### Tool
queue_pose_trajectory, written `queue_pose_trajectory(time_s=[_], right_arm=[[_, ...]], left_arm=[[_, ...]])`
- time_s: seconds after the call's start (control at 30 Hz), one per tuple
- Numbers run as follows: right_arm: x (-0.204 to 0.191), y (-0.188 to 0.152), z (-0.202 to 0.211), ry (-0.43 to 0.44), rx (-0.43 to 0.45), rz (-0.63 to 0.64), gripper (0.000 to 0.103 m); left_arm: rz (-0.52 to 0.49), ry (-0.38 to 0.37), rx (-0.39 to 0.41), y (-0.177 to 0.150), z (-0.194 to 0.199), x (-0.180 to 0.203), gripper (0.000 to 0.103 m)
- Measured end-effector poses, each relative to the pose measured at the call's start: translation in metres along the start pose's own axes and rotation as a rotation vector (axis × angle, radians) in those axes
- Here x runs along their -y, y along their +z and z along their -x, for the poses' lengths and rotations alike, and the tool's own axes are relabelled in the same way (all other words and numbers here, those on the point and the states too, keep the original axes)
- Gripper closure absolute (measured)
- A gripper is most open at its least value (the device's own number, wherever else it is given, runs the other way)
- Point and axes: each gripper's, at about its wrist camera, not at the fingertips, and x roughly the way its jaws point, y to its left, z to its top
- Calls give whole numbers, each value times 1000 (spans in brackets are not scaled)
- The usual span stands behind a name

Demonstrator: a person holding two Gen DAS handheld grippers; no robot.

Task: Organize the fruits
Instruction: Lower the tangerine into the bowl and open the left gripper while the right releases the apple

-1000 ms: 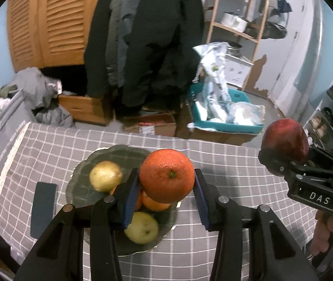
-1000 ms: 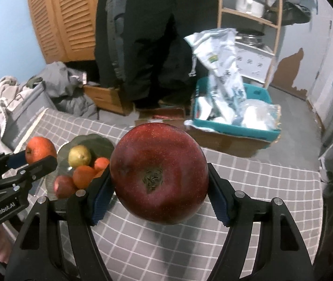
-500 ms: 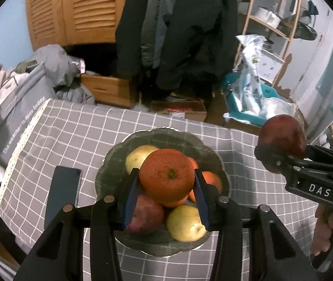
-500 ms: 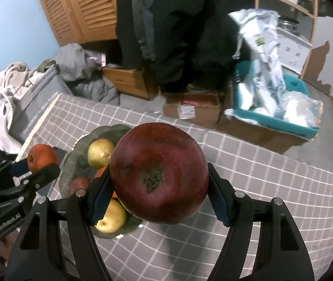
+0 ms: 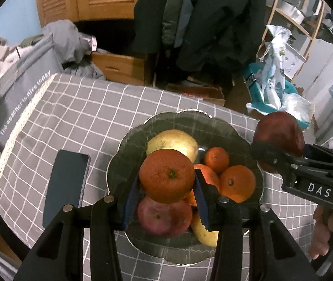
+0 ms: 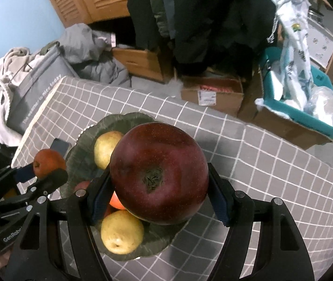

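My left claw (image 5: 166, 207) is clamped on an orange (image 5: 166, 175), pads pressed to both its sides, stem end facing the camera. My right claw (image 6: 159, 202) is pinching a dark red apple (image 6: 159, 173) the same way, across its widest part. I judge both grips are taken at the middle so the round fruit cannot roll out while tilted downward.

Both fruits hang above the dark scalloped plate (image 5: 227, 126), which sits on the grey checked tablecloth (image 5: 91, 107). The plate already carries a pear (image 5: 180, 140), several small oranges (image 5: 237, 182), a pink apple (image 5: 161, 217) and a second yellow fruit (image 5: 203, 233). I judge the step in hand is setting both held fruits onto this pile; free space looks tight, so either could roll off on release.

The left view shows a dark phone (image 5: 67, 187) lying just beside the plate's left rim, and a hand (image 5: 330, 229) on the right claw's handle; the right view shows only the phone's corner. The right view shows more of the bare cloth to the plate's right, which the left view crowds out. Each view shows the other claw from the side, confirming fruit held clear of the plate.
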Motion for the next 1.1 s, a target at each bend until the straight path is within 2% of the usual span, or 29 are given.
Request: queue_pose_trajectory(time_s=[0.47, 0.53, 0.6, 0.7, 0.73, 0.8, 1.1], right_arm=[[-6, 2, -25, 38, -55, 9, 30], [-7, 3, -28, 51, -65, 11, 29], [-9, 3, -31, 60, -80, 17, 29], [-12, 2, -34, 52, -86, 25, 27], [-13, 3, -33, 61, -80, 29, 27], [-14, 5, -27, 82, -54, 28, 20], [-5, 12, -1, 71, 3, -6, 20]], left_arm=[[31, 7, -80, -5, -27, -10, 56], [34, 11, -75, -5, -26, -11, 44], [34, 18, -63, -5, -23, -12, 37], [33, 22, -58, -4, -21, -13, 35], [34, 25, -61, -4, -21, -14, 35], [39, 29, -67, -5, -20, -15, 35], [38, 18, -40, -5, 0, -14, 34]])
